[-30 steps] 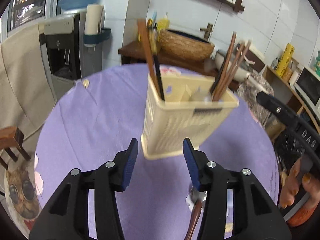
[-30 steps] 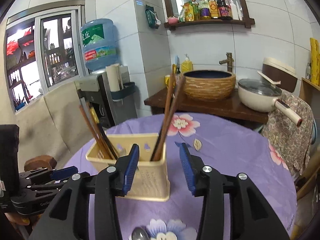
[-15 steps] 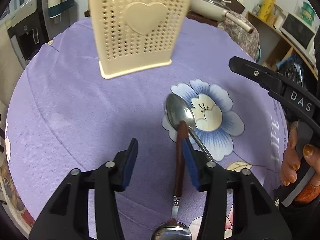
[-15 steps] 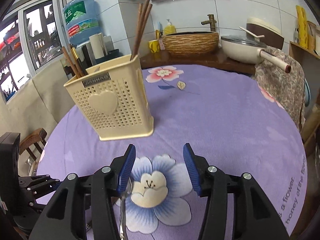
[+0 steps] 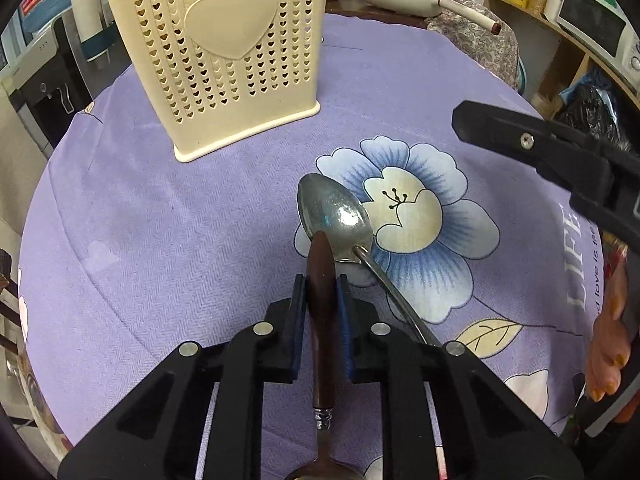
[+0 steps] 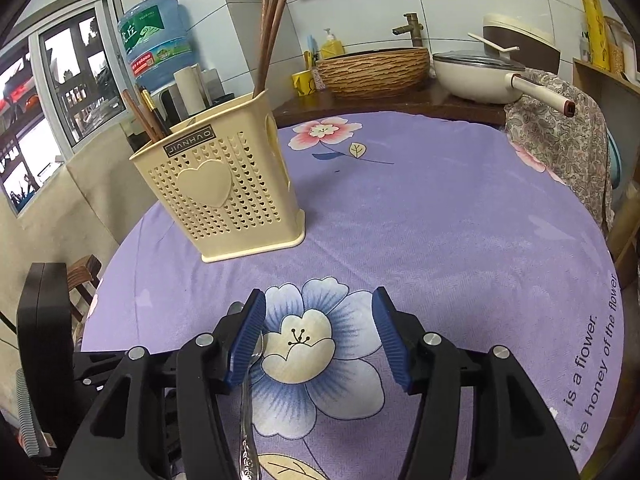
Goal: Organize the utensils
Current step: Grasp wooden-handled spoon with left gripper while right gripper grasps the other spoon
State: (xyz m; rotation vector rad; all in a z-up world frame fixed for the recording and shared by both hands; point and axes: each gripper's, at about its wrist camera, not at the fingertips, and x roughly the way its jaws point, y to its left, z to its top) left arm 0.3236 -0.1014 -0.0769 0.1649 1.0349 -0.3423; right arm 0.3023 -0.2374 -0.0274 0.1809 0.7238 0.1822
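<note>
Kitchen setting: tiled walls, a water dispenser by the window, a basin and a pan on the sideboard behind. Purple flowered cloth covers the round counter.

Cream perforated utensil holder stands upright on the cloth toward the far side, chopsticks already leaning in it. It looks like light plastic and may tip if knocked.

Left tongs have just been closing and now clamp the brown-handled spoon by its handle, near the tip. That handle appears to be stiff wood, with better friction than metal; the bowl end, near the camera, will likely hang heavy, so a grip closer to the middle would balance better.

Right tongs have just been opening and stand apart over the blue flower, nothing pressed between the pads.

All-metal spoon lies flat on the cloth, its bowl touching the brown handle tip. Judged rigid, smooth and slippery; the thin handle beside the right tongs' left pad is the sensible hold.
</note>
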